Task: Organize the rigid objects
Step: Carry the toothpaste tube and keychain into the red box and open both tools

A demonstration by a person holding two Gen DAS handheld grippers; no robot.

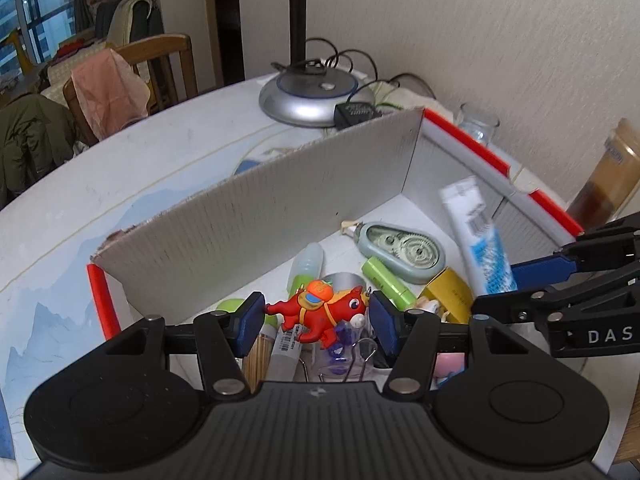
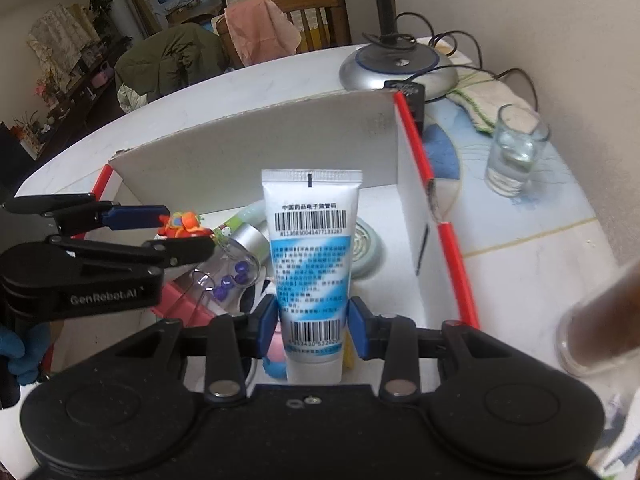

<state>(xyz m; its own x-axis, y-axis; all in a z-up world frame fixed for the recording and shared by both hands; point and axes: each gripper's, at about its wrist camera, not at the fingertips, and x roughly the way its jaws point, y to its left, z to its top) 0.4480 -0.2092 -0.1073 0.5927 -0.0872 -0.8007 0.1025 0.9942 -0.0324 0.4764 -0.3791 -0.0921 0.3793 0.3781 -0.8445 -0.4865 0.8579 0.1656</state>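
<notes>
My left gripper (image 1: 316,318) is shut on a red toy horse (image 1: 320,312) with an orange on its back, and holds it just above the things in a white cardboard box (image 1: 280,208) with red edges. My right gripper (image 2: 313,324) is shut on a white and blue tube (image 2: 310,240), which stands upright over the box (image 2: 260,140). In the left wrist view the right gripper (image 1: 498,286) comes in from the right with the tube (image 1: 480,236). The right wrist view shows the left gripper (image 2: 184,228) on the left with the horse (image 2: 182,224).
In the box lie a grey-green correction tape (image 1: 404,250), green tubes (image 1: 386,280), a yellow box (image 1: 448,292) and a small bottle (image 2: 236,268) with purple bits. Behind the box stands a lamp base (image 1: 312,96) with cables. To the right are a glass (image 2: 516,152) and a brown jar (image 1: 612,176).
</notes>
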